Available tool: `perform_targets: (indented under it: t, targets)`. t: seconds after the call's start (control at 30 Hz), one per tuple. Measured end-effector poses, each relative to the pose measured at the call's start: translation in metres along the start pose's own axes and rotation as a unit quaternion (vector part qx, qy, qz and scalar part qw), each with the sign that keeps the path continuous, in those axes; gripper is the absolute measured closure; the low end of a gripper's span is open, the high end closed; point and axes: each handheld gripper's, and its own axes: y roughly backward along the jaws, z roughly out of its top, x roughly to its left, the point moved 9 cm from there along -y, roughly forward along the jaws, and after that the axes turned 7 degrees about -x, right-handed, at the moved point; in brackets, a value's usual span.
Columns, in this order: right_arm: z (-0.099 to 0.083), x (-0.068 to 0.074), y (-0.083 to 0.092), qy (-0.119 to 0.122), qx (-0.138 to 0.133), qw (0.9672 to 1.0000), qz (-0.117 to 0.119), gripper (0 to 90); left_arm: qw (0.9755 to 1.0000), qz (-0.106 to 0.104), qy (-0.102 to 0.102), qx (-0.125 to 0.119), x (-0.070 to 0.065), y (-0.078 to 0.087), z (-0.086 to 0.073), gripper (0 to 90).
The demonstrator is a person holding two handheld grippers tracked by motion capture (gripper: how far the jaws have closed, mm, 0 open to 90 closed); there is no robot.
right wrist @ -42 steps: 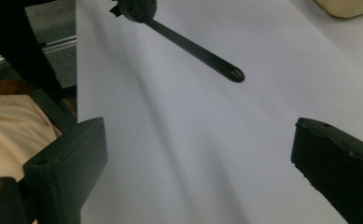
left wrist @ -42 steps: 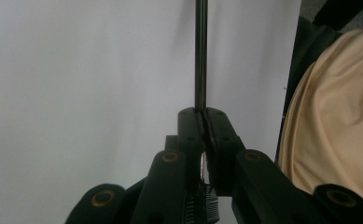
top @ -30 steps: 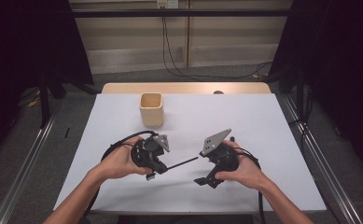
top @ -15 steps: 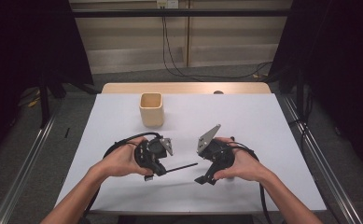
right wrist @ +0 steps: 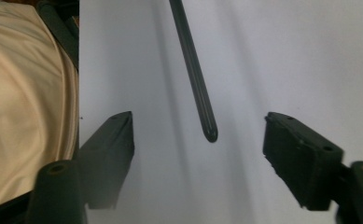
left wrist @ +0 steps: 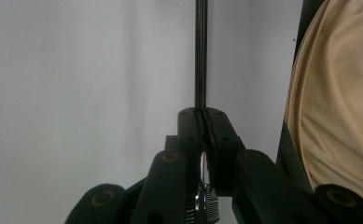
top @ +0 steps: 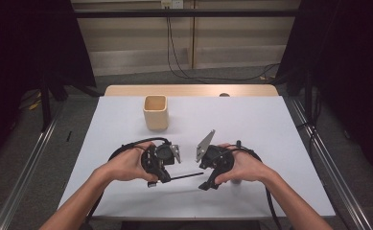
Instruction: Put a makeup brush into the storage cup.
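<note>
Black rod (top: 184,176) clamped in left claw (left wrist: 202,116), right claw (right wrist: 198,133) wide (tip between jaws), white table (top: 270,124) open around.

Two grippers are in view, a left gripper (top: 167,176) and a right gripper (top: 204,184). One thin black rod (top: 185,176) lies between them. One tan square cup (top: 156,112) stands on the one white surface (top: 251,124).
</note>
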Motion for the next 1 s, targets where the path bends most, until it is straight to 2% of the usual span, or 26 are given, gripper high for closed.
perform_targets:
  t: [0.07, 0.1, 0.2, 0.27, 0.3, 0.37, 0.43, 0.53, 0.63, 0.7, 0.73, 0.77, 1.0]
  targets:
    - [0.002, -0.002, -0.001, 0.007, -0.002, 1.0, -0.002, 29.5, 1.0, -0.004, -0.004, 0.004, 0.0, -0.001, 0.0, 85.5]
    - [0.002, 0.0, -0.001, 0.004, 0.003, 1.0, 0.006, 30.0, 1.0, -0.006, 0.001, 0.001, 0.0, -0.002, 0.001, 85.5]
    - [0.003, 0.0, -0.004, 0.011, 0.008, 0.9999, 0.002, 34.5, 0.9999, -0.006, 0.001, -0.01, -0.001, -0.006, 0.004, 85.5]
    - [0.004, 0.002, -0.006, 0.016, 0.005, 0.9999, 0.004, 39.2, 0.9998, -0.013, 0.001, -0.017, -0.003, -0.008, 0.005, 85.5]
    - [0.004, 0.002, -0.007, 0.02, 0.004, 0.9998, 0.002, 43.7, 0.9999, -0.009, -0.007, -0.011, -0.002, -0.009, 0.004, 85.5]
    - [0.004, 0.002, -0.008, 0.024, 0.008, 0.9997, 0.002, 49.3, 0.9999, -0.006, -0.003, -0.011, -0.002, -0.011, 0.003, 85.6]
    - [0.006, 0.004, -0.007, 0.026, 0.004, 0.9996, 0.008, 56.6, 0.9998, -0.012, -0.001, -0.014, -0.003, -0.011, 0.004, 85.5]
    - [0.006, 0.004, -0.007, 0.03, 0.004, 0.9995, 0.009, 64.5, 0.9999, -0.008, -0.007, -0.01, -0.002, -0.012, 0.003, 85.5]
    - [0.005, 0.004, -0.007, 0.033, 0.007, 0.9994, 0.01, 71.0, 0.9999, -0.012, -0.003, -0.009, -0.002, -0.013, 0.002, 85.5]
    - [0.005, 0.002, -0.007, 0.036, 0.004, 0.9993, 0.006, 73.7, 0.9998, -0.016, -0.006, -0.006, -0.002, -0.013, 0.001, 85.5]
    - [0.005, 0.002, -0.007, 0.037, 0.003, 0.9993, 0.007, 75.5, 0.9998, -0.016, 0.0, -0.009, -0.003, -0.014, 0.001, 85.5]
    - [0.005, 0.002, -0.006, 0.035, 0.004, 0.9993, 0.008, 76.5, 0.9998, -0.017, -0.011, 0.0, -0.002, -0.013, 0.0, 85.6]
    - [0.004, 0.002, -0.009, 0.04, 0.009, 0.9991, 0.009, 81.8, 0.9999, -0.014, -0.008, -0.004, -0.003, -0.015, 0.0, 85.6]
